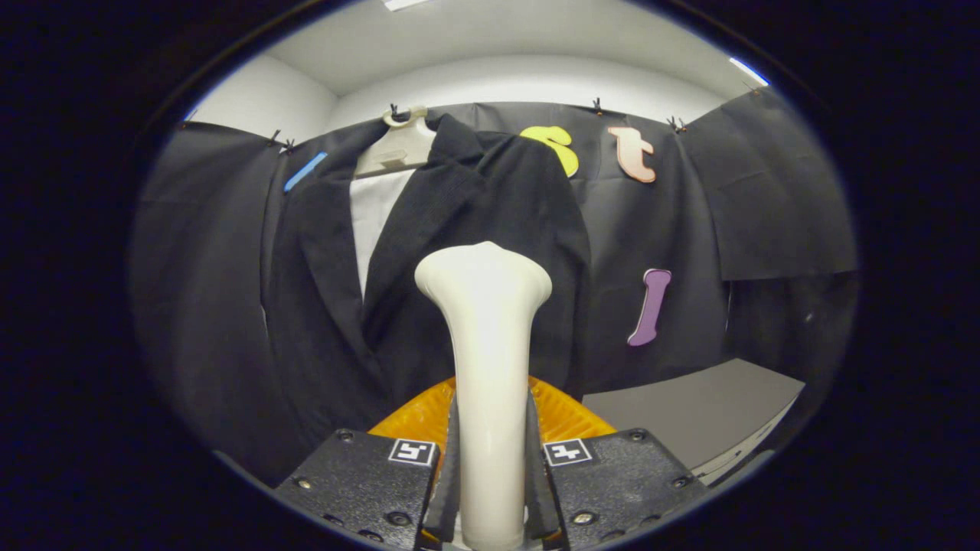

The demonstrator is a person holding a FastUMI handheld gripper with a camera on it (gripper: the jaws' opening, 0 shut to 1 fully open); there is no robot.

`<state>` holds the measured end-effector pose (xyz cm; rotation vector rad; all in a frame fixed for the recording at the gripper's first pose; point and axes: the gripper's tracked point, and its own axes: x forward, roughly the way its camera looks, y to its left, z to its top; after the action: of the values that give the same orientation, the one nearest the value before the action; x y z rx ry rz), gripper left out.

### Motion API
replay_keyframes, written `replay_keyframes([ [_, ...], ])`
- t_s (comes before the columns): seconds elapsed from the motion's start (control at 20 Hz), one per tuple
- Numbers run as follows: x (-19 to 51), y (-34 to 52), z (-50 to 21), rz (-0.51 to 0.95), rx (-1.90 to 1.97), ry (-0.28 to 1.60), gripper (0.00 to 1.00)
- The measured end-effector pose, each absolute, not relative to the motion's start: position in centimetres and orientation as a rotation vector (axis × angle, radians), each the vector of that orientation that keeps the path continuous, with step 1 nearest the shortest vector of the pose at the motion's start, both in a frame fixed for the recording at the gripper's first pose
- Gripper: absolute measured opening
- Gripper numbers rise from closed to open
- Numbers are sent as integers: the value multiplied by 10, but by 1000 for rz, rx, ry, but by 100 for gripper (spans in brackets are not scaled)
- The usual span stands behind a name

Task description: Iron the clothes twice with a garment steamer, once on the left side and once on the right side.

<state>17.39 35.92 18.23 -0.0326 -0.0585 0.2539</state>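
— What is seen at the gripper (490, 490)?

— One gripper is seen, with two fingers (445, 467) drawn in against the handle of one cream-white garment steamer (486, 360). The handle is clamped from both sides, one finger on each. The steamer is held upright, and its flared head is raised above the fingers.

— And where is the steamer's head placed against the clothes?

— The head is seen in front of the lower front panel of one dark jacket (459, 229), on the side of the jacket that faces the grey tabletop (689, 413). Whether the cloth is touched by it cannot be told.

— How is the jacket carried?

— It is hung on one pale hanger (398, 145), which is hooked at the top edge of the black wall cloth (199, 252). One white shirt front (375, 214) is shown between the two lapels, below the hanger's shoulder.

— What else is counted?

— One orange ribbed piece (559, 413) is seen just behind the fingers, at the base of the steamer's handle; what it is cannot be told. One blue strip (305, 171) is fixed to the wall cloth beside the jacket's far shoulder. A corner of the tabletop is seen beyond the fingers, well apart from the jacket's hem. Several small clips (674, 122) are seen along the top edge of the wall cloth.
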Motion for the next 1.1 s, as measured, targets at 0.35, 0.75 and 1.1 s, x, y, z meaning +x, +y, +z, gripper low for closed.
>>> replay_keyframes([
  [0.35, 162, 360, 113, 240, -79, 32, 38],
  [0.75, 157, 357, 37, 230, -121, 117, 38],
  [1.1, 153, 353, -38, 207, -170, 218, 38],
])
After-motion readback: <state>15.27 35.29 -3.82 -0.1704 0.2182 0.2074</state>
